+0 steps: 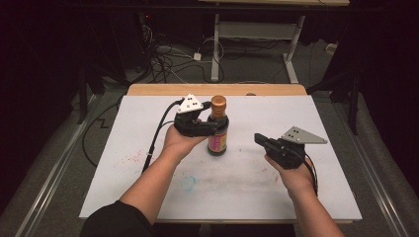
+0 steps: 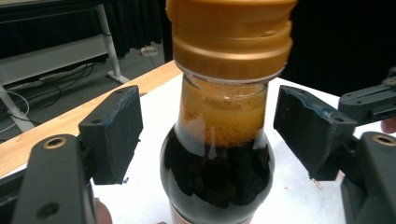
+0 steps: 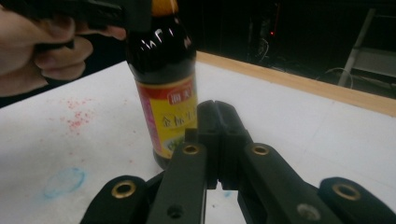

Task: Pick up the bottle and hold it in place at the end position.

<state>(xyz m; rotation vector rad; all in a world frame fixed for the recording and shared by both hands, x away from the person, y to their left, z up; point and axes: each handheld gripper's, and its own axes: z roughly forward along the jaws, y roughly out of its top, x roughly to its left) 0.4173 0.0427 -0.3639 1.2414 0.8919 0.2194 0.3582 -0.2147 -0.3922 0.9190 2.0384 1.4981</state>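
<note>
The left tongs (image 2: 208, 135) stand open, one jaw on each side of the bottle's neck with a clear gap between each pad and the glass; in the left gripper view the bottle (image 2: 217, 163) fills the centre of the frame between them. In the high view the left tongs (image 1: 213, 124) sit at the centre of the frame, level with the bottle's shoulder, carried by the left hand (image 1: 179, 143) with a grey three-cornered plate on top. The right tongs (image 3: 216, 122) are closed, jaws pressed together with nothing between them; in the right gripper view they point toward the lower part of the bottle's label, near it, and whether they touch cannot be told. In the high view the right tongs (image 1: 260, 139) lie right of centre, apart from the bottle (image 1: 218, 127), held by the right hand (image 1: 291, 170). The bottle stands upright on the white surface (image 1: 306, 123), slightly above the centre of the frame. It holds dark liquid, foamy at the neck, and carries an orange-brown cap (image 2: 231, 35) and a yellow, red and pink label (image 3: 166, 119). The surface shows faint red specks (image 3: 77, 116) at left and a blue smudge (image 3: 63, 182) at lower left. A wooden edge (image 1: 217, 89) borders the far side of the surface.
</note>
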